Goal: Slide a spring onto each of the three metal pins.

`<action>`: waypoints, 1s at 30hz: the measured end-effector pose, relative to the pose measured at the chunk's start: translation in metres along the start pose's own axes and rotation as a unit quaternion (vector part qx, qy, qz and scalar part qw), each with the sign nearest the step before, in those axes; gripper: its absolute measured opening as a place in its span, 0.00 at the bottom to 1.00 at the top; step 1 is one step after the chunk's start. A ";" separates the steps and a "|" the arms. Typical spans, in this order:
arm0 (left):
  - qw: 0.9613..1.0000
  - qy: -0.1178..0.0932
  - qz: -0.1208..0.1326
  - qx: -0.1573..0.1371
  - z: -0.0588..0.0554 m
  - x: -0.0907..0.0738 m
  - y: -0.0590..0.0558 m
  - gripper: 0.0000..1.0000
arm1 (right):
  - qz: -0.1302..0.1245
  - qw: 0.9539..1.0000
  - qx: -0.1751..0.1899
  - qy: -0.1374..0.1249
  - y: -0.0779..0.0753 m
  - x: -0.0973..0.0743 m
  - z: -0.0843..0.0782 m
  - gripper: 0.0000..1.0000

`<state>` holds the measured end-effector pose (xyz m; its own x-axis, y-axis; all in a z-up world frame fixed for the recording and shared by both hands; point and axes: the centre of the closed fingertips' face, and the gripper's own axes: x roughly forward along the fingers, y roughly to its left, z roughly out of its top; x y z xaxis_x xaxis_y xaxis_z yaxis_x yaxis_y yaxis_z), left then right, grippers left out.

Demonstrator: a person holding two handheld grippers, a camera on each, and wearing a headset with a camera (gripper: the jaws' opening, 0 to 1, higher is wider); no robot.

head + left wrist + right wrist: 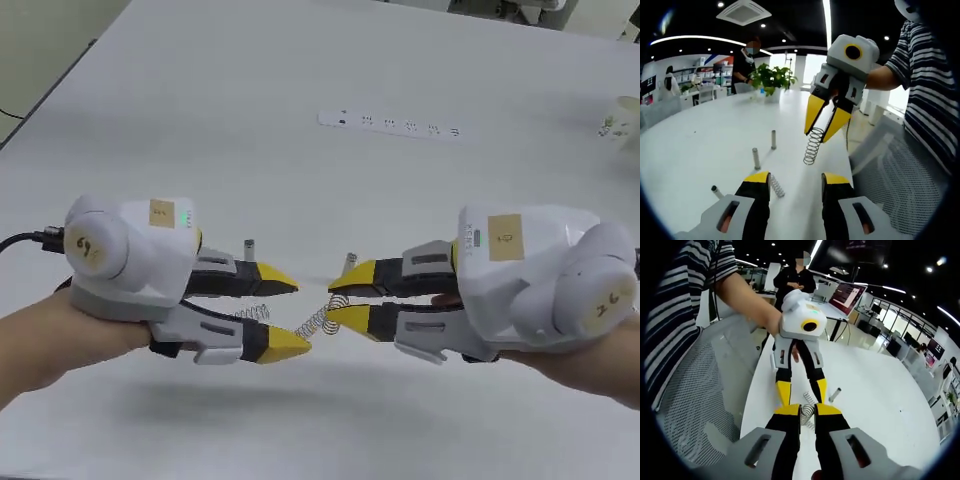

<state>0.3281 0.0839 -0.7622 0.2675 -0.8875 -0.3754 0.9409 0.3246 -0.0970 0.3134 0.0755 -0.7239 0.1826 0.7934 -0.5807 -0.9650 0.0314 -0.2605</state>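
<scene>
My right gripper [337, 302] clamps a spring [318, 320]; left gripper [300, 316] jaws apart. Stickers [161, 212] unreadable. White table [300, 80], office plant [771, 77].

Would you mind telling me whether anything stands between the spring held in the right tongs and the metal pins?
Nothing visible does. The silver coiled wire spring hangs from the right tongs above the white table, and the nearest short upright metal pin stands beside it, with only open tabletop between them.

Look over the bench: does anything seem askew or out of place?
Nothing is damaged. A loose spring lies on the table beside the left claw, and the held spring hangs slanted from the right claw, pinched at one end.
</scene>
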 end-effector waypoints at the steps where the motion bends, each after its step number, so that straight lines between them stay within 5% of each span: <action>1: 1.000 0.000 0.001 -0.001 -0.001 -0.002 0.001 0.35 | -0.002 1.000 0.000 0.001 -0.001 0.000 -0.001 0.07; 24: 0.997 -0.009 0.067 -0.037 -0.020 -0.047 0.023 0.58 | -0.038 0.999 0.002 0.018 -0.018 -0.009 -0.017 0.07; 30: 0.996 -0.011 0.078 -0.050 -0.024 -0.057 0.029 0.76 | -0.046 0.999 0.008 0.026 -0.021 -0.012 -0.027 0.07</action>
<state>0.3347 0.1517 -0.7657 0.4143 -0.8303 -0.3728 0.8626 0.4889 -0.1302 0.3365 0.0484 -0.7324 0.2801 0.7539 -0.5943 -0.9464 0.1131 -0.3026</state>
